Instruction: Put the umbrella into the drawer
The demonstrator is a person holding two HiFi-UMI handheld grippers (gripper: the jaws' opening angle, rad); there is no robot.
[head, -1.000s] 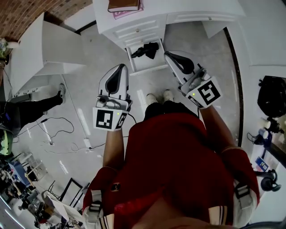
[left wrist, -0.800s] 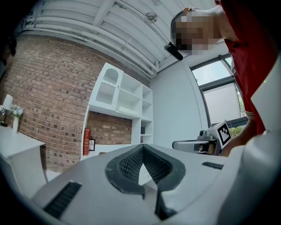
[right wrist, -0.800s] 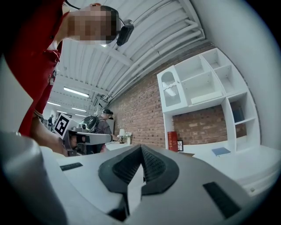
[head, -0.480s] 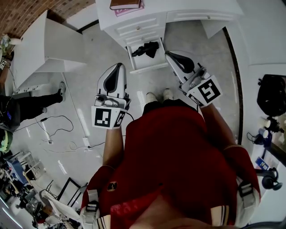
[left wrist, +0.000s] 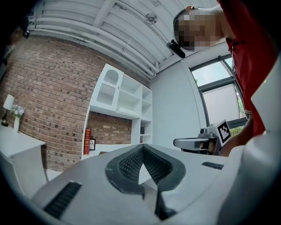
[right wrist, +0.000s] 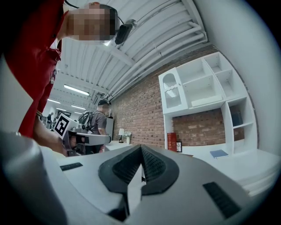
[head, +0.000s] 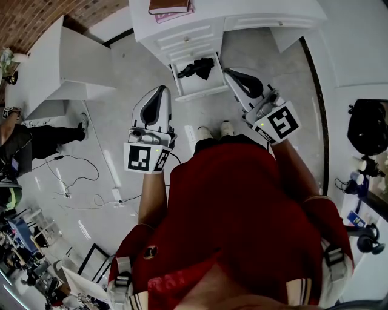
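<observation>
A folded black umbrella (head: 197,66) lies inside the open bottom drawer (head: 200,94) of the white desk (head: 182,36), seen in the head view. My left gripper (head: 162,91) is held level, left of and short of the drawer, its jaws shut and empty. My right gripper (head: 228,72) hovers just right of the drawer's corner, also shut with nothing in it. In the left gripper view the closed jaws of the left gripper (left wrist: 141,147) point at the shelving, and the right gripper (left wrist: 197,143) shows alongside. The right gripper (right wrist: 141,148) likewise has its jaws closed.
Books (head: 170,7) lie on the desk top. A white cabinet (head: 66,66) stands at the left, with a person (head: 30,142) and floor cables (head: 79,175) beside it. A black bag (head: 368,127) sits at the right. My shoes (head: 215,130) are in front of the drawer.
Both grippers have shifted only slightly and their jaws stay shut. The umbrella rests unmoved in the drawer. The person at the left has moved.
</observation>
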